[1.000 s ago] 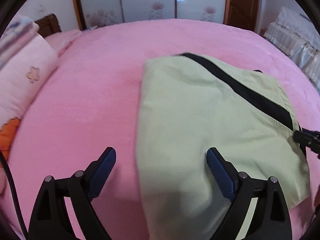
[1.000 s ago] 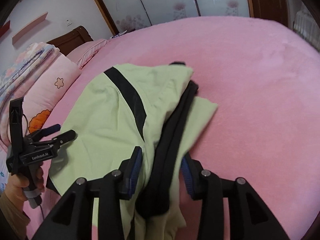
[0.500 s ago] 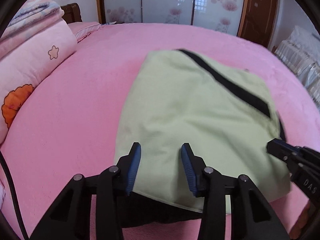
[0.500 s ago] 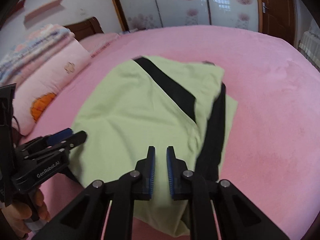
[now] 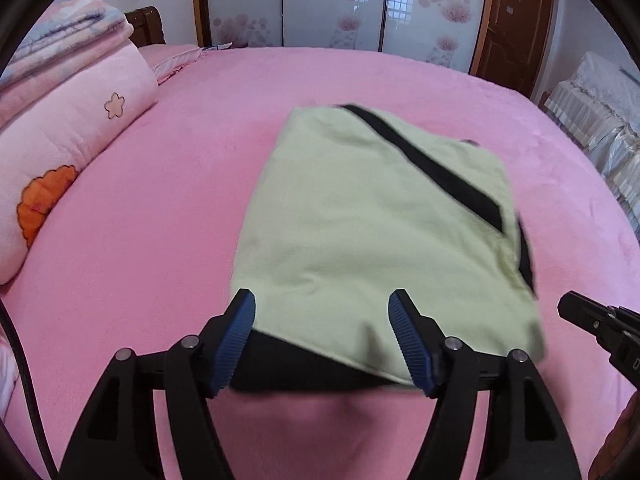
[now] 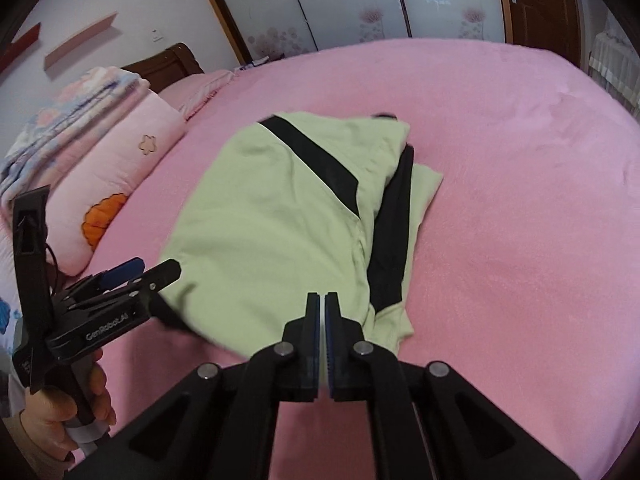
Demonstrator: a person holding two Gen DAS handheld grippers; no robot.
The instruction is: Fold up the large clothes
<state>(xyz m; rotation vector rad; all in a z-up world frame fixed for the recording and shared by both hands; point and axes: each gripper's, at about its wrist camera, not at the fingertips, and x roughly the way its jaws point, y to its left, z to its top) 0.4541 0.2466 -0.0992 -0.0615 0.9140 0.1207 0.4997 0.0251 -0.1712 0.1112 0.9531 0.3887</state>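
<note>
Since the earlier frames: both tongs drawn back off the garment toward its near edge; right tongs, formerly astride the black fold, now closed.

Item: one large garment, pale green with a black diagonal band and black under-layers. Location: middle of the pink bed, lying flat in a compact, roughly rectangular bundle. Condition: top panel smooth; black fabric protrudes along the near edge and down the right side; a green flap sticks out past the black strip on the right, seen from the right wrist view. Judged folded in the main, with the right side still untidy.

Left tongs: jaws opening, blue pads astride the near left corner of the bundle. The frame is blurred, but the pads do not appear to press the cloth; nothing held. Placement suggests a release just made at that corner.

Right tongs: jaws shut together, nothing between them, poised over the near edge of the bundle. Whether the tips touch the cloth cannot be told. Closed tips in this position would suit pressing or smoothing rather than lifting.

Adjacent: pink quilt with flower motifs at the left of the bed, with a striped blanket stacked on top, well apart from the garment.
</note>
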